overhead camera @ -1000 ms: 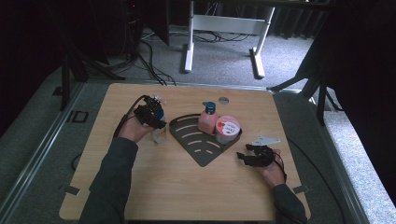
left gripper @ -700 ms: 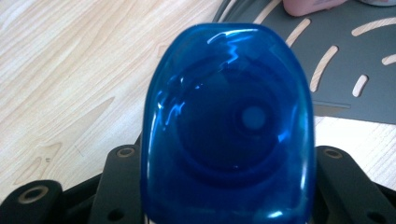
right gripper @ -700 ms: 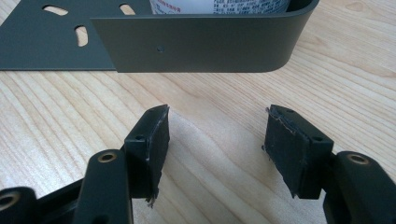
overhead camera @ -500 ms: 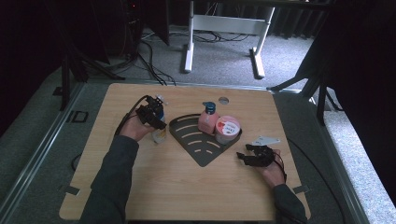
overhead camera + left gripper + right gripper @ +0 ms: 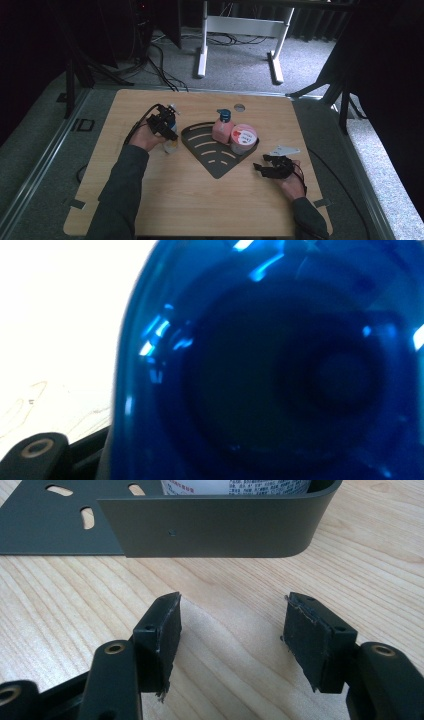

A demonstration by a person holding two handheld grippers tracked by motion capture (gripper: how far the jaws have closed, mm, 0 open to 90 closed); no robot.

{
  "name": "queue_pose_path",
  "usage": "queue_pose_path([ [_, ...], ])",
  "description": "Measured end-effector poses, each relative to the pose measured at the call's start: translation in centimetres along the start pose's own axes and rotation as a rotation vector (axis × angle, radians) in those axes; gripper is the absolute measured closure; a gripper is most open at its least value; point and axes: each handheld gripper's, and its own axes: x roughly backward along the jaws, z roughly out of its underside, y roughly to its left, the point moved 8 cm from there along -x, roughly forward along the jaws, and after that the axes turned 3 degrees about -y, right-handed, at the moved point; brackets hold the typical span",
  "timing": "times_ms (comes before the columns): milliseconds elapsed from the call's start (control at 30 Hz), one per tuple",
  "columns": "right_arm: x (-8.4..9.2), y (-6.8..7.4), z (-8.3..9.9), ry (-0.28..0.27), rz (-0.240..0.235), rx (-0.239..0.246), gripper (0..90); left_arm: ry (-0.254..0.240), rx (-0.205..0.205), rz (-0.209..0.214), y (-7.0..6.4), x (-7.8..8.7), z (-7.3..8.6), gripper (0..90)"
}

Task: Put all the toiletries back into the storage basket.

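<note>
1. A small clear bottle [image 5: 171, 142] with a blue cap [image 5: 270, 370] is held by the left gripper [image 5: 167, 131], left of the tray [image 5: 215, 162].
2. A pink bottle [image 5: 222, 129] and a cup [image 5: 243, 139] are kept in the tray.
3. The right gripper [image 5: 230, 630] jaws are kept apart, with nothing between.

Dark grey slotted tray [image 5: 216, 150]; pink bottle [image 5: 221, 131]; blurred, seemingly blue bottle [image 5: 280, 370].

High view overhead facing forward, table [image 5: 200, 200] whole, right gripper view low beside tray [image 5: 210, 527], shared
</note>
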Motion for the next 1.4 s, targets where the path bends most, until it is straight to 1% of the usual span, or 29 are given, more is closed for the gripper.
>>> queue_pose_path([
  [133, 0.0, 0.0, 0.0, 0.0, -0.001, -0.001, 39.9, 0.008, -0.001, 0.003, 0.01, -0.18, 0.1, 52.2],
  [667, 0.0, 0.0, 0.0, 0.0, 0.0, 0.001, 39.9, 0.013, -0.002, 0.008, 0.04, -0.3, 0.19, 53.0],
  [833, 0.0, 0.0, 0.0, 0.0, 0.0, 0.0, 39.9, 0.018, -0.014, 0.003, -0.16, -0.25, 0.14, 54.2],
  [1067, 0.0, 0.0, 0.0, 0.0, -0.001, -0.001, 39.9, 0.02, -0.006, 0.007, -0.23, -0.18, 0.19, 55.2],
  [1267, 0.0, -0.01, 0.0, 0.0, -0.001, -0.002, 39.9, 0.027, -0.008, 0.011, -0.38, -0.04, 0.4, 55.5],
  [1400, 0.01, -0.01, 0.0, 0.0, -0.002, -0.002, 39.9, 0.029, -0.024, 0.011, -0.77, 0.05, 0.5, 55.5],
])
